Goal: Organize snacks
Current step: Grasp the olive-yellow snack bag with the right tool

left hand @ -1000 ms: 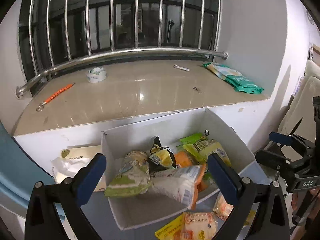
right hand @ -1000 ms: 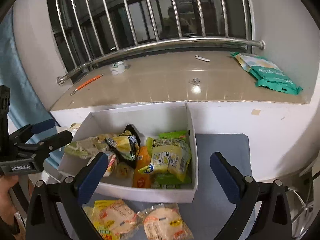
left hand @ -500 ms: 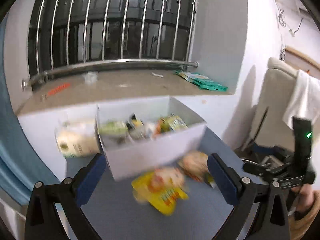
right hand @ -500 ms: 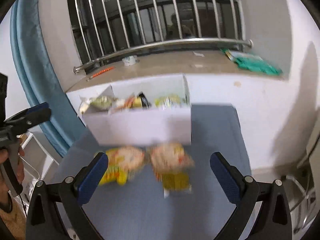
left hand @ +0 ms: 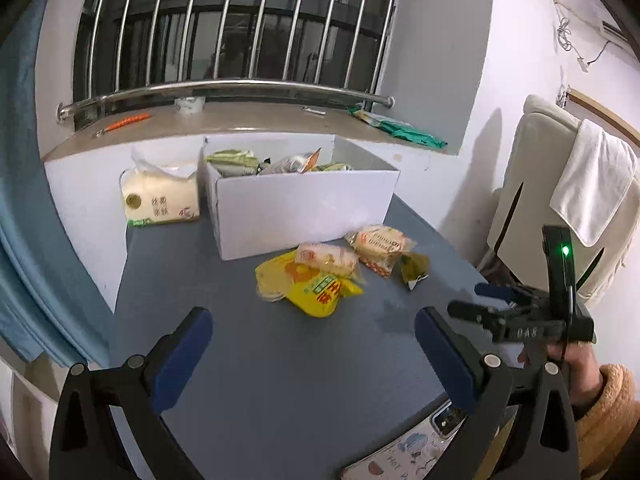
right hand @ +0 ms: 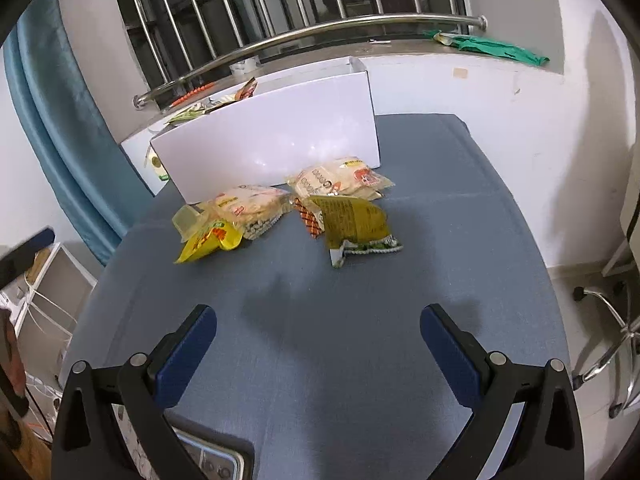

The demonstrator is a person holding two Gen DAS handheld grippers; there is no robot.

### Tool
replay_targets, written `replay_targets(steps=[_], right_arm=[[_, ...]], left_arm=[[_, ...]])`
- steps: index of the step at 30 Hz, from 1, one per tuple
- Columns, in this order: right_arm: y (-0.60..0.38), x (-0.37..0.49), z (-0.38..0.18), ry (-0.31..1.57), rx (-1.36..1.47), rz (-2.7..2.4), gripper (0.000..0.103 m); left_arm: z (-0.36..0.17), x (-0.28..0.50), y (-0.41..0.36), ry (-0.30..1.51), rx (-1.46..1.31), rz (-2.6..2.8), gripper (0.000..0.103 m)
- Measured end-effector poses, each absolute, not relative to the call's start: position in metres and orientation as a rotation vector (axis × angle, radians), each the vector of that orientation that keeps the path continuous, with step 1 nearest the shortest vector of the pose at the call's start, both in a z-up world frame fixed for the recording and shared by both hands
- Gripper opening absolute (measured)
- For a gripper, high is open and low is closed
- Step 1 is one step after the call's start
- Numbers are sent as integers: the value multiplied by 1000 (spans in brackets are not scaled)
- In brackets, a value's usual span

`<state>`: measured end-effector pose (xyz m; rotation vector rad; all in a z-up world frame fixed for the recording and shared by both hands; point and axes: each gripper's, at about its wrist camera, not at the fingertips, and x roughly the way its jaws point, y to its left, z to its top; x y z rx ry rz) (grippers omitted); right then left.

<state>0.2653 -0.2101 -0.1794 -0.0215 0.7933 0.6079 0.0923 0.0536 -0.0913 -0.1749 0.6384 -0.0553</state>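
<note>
Both tongs, left tongs [left hand: 312, 340] and right tongs [right hand: 318, 340], gape empty, pulled back from the white box [left hand: 304, 208]; "DAS" marks the right tool.

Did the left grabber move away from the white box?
Yes. The left gripper pulled back from the white box: earlier it hung right over the snacks inside, and now blue table lies between them.
</note>
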Motion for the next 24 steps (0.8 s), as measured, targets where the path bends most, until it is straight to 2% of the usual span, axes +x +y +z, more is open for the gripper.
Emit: replay_targets(steps=[13,14,15,16,24], right_arm=[[-177,341,-195,854,-71,565,101],[-174,345,-199,861,-79,571,86],[-172,349,-203,873,-89,570,54],[-170,353,-208,892,-120,534,51],[-195,339,-194,864,-39,589,49]], left_arm=[[-101,100,59,659,-186,-52,103],[-101,101,60,660,-188,-51,103],[-101,103,60,659,-189,-48,103],[-102,104,60,660,-192,-47,103],[-109,122,67,673,-212,-43,103]])
